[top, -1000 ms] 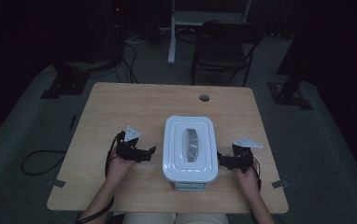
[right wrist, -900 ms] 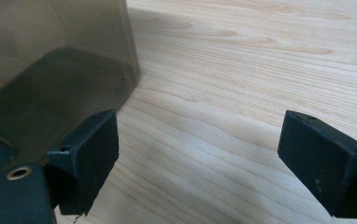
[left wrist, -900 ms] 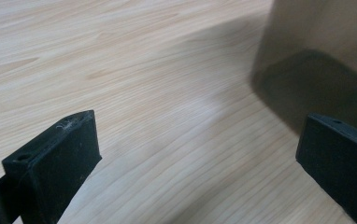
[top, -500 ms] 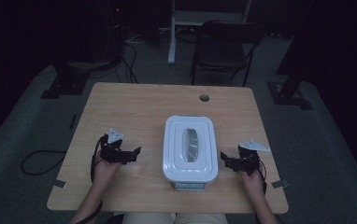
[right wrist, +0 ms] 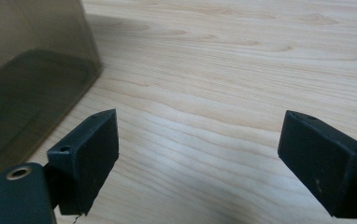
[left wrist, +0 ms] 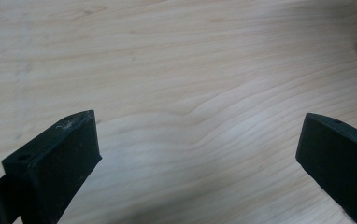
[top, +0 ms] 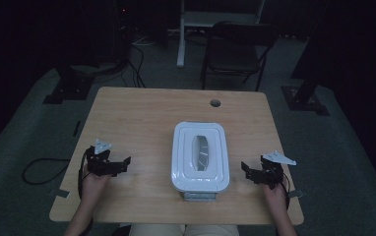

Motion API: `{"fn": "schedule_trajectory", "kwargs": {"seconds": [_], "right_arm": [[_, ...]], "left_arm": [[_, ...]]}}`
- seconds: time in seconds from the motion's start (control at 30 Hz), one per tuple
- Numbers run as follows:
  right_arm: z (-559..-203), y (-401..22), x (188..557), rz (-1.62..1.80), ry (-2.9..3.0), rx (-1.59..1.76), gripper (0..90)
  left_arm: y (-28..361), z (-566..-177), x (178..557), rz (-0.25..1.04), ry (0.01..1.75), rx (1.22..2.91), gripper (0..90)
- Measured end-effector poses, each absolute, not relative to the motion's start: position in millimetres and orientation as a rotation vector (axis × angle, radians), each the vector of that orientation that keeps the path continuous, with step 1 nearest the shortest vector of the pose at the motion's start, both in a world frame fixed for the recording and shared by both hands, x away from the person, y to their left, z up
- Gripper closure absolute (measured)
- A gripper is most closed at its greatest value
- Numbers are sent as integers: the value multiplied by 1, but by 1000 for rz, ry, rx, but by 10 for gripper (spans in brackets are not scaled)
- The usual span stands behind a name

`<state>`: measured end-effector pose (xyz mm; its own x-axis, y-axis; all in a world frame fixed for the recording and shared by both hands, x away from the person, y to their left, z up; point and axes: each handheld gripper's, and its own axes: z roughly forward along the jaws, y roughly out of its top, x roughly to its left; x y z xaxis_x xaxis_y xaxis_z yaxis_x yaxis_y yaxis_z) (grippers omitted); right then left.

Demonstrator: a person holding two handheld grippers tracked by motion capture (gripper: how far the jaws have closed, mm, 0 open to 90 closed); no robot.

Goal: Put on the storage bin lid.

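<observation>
Two grippers, jaws spread wide, nothing held — left gripper well left of white lidded box, right gripper just right of it. Wooden table; dark room, folding chair behind.

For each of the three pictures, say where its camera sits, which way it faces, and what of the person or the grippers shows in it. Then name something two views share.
High view: above the person's side, looking forward and down on the table; both forearms, left gripper and right gripper show, either side of the white box.
Left gripper view: on the left gripper, facing bare tabletop between open jaws.
Right gripper view: on the right gripper, jaws open, the box's translucent wall beside them.
Shared: the box, in the high and right gripper views.
</observation>
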<state>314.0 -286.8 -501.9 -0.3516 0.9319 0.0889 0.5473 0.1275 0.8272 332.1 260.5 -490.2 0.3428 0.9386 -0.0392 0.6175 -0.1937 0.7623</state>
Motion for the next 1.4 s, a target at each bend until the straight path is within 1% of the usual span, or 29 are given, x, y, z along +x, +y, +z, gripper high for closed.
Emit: {"fn": "schedule_trajectory", "kwargs": {"seconds": [0.47, 0.67, 0.87, 0.97, 1.13, 1.4], "right_arm": [[-508, -310, 301, 1073, 1895, 1488, 122], [-517, -318, 299, 991, 1868, 1528, 122], [-523, -318, 297, 925, 1833, 1578, 123], [-525, -315, 297, 858, 1821, 1596, 123], [-526, -320, 297, 827, 1773, 1679, 123], [-528, -322, 299, 764, 1763, 1742, 122]], "left_arm": [[294, -501, 310, 596, 1459, 1840, 4], [308, -506, 301, 643, 1519, 1843, 4], [320, -509, 297, 702, 1636, 1833, 4], [324, -511, 295, 722, 1686, 1828, 4], [329, -517, 294, 717, 1733, 1847, 4], [329, -521, 294, 712, 1752, 1842, 4]]}}
